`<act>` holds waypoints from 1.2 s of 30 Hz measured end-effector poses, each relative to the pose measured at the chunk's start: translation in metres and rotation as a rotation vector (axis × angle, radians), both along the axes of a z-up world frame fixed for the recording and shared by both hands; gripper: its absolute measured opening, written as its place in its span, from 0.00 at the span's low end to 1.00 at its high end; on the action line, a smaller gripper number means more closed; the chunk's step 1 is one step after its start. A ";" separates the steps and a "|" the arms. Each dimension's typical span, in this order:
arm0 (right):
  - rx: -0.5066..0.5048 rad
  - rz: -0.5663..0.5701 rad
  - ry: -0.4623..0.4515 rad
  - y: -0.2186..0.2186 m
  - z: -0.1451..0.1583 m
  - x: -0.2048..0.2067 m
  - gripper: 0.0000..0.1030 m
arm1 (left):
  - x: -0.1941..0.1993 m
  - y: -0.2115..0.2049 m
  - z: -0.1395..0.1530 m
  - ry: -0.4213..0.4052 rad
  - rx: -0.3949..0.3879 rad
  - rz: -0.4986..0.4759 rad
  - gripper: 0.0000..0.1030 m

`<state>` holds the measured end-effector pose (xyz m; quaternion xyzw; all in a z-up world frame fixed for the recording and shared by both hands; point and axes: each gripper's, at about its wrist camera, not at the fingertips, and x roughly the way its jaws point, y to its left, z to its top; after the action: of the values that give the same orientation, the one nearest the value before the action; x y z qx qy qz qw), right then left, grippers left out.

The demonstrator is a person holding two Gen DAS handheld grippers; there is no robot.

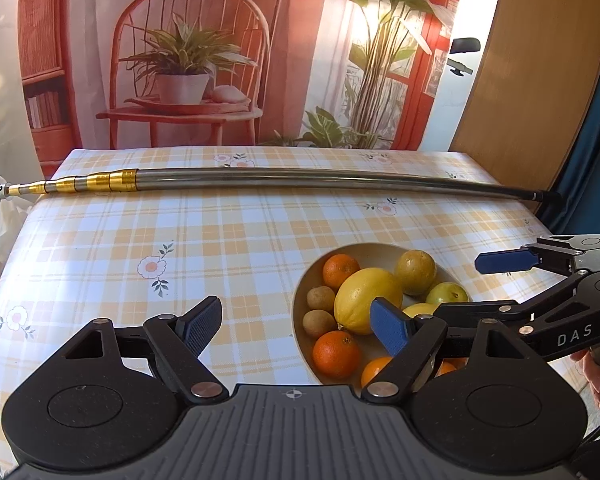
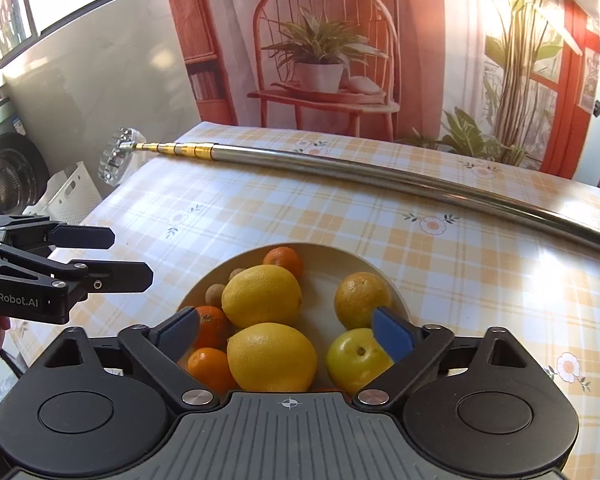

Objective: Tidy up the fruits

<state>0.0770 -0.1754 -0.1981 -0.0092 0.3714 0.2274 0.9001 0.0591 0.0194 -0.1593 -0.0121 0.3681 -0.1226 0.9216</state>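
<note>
Holding: I hold both grippers above the near part of the table (image 1: 100, 240), which wears a yellow plaid cloth with small flowers.
Left gripper (image 1: 296, 324): its blue-padded jaws stand wide apart and carry nothing; it hovers over bare cloth just left of the bowl.
Right gripper (image 2: 286, 330): its jaws also stand wide and empty, spread above the fruit at the near side of the bowl.
Bowl (image 2: 380, 276): a pale round bowl sits toward the table's near right corner and holds all the fruit.
Lemons: a large lemon (image 2: 262, 295) lies in the middle, and a second lemon (image 2: 271, 357) lies nearer to me, touching it.
Oranges: one small orange (image 2: 284, 260) lies at the far rim; others crowd the left near side, partly hidden by my tool.
Other fruit: a green-yellow apple (image 2: 354, 360) lies at the near right with a mottled yellow round fruit (image 2: 360, 298) behind it; small brown fruits (image 1: 320, 299) lie at the left rim.
Pole (image 1: 300, 180): a long metal telescopic pole with gold bands lies across the far part of the table, its left tip overhanging the edge.
Backdrop (image 1: 220, 60): a printed scene of a red chair and plants hangs behind the far edge.
</note>
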 end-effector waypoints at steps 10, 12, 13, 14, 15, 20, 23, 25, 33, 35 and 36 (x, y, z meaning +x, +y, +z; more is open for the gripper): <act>0.000 -0.083 -0.085 -0.012 0.026 -0.014 1.00 | -0.009 -0.001 0.016 -0.065 0.021 0.008 0.81; 0.009 -0.098 -0.104 -0.015 0.033 -0.016 1.00 | -0.010 -0.002 0.022 -0.082 0.025 0.006 0.82; 0.015 -0.104 -0.113 -0.016 0.037 -0.017 1.00 | -0.010 -0.002 0.026 -0.093 0.028 0.006 0.82; 0.024 -0.113 -0.124 -0.018 0.043 -0.019 1.00 | -0.011 -0.003 0.031 -0.105 0.032 0.007 0.84; 0.033 -0.122 -0.135 -0.021 0.048 -0.020 1.00 | -0.012 -0.003 0.037 -0.119 0.039 0.013 0.85; 0.071 -0.173 -0.209 -0.032 0.080 -0.025 1.00 | -0.018 -0.008 0.076 -0.228 0.080 0.026 0.91; 0.095 -0.197 -0.260 -0.038 0.100 -0.029 1.00 | -0.024 -0.011 0.100 -0.294 0.090 0.037 0.96; 0.105 -0.206 -0.290 -0.041 0.111 -0.032 1.00 | -0.028 -0.014 0.115 -0.335 0.081 0.037 0.99; 0.130 -0.223 -0.377 -0.052 0.145 -0.041 1.00 | -0.041 -0.030 0.152 -0.419 0.074 0.050 1.00; 0.137 -0.226 -0.384 -0.055 0.147 -0.042 1.00 | -0.042 -0.030 0.155 -0.422 0.074 0.058 1.00; 0.140 -0.227 -0.388 -0.056 0.149 -0.044 1.00 | -0.043 -0.032 0.156 -0.424 0.077 0.064 1.00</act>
<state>0.0335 -0.2309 -0.0495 0.0516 0.1737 0.1439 0.9729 0.0164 -0.0122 -0.0031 0.0375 0.1701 -0.0791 0.9815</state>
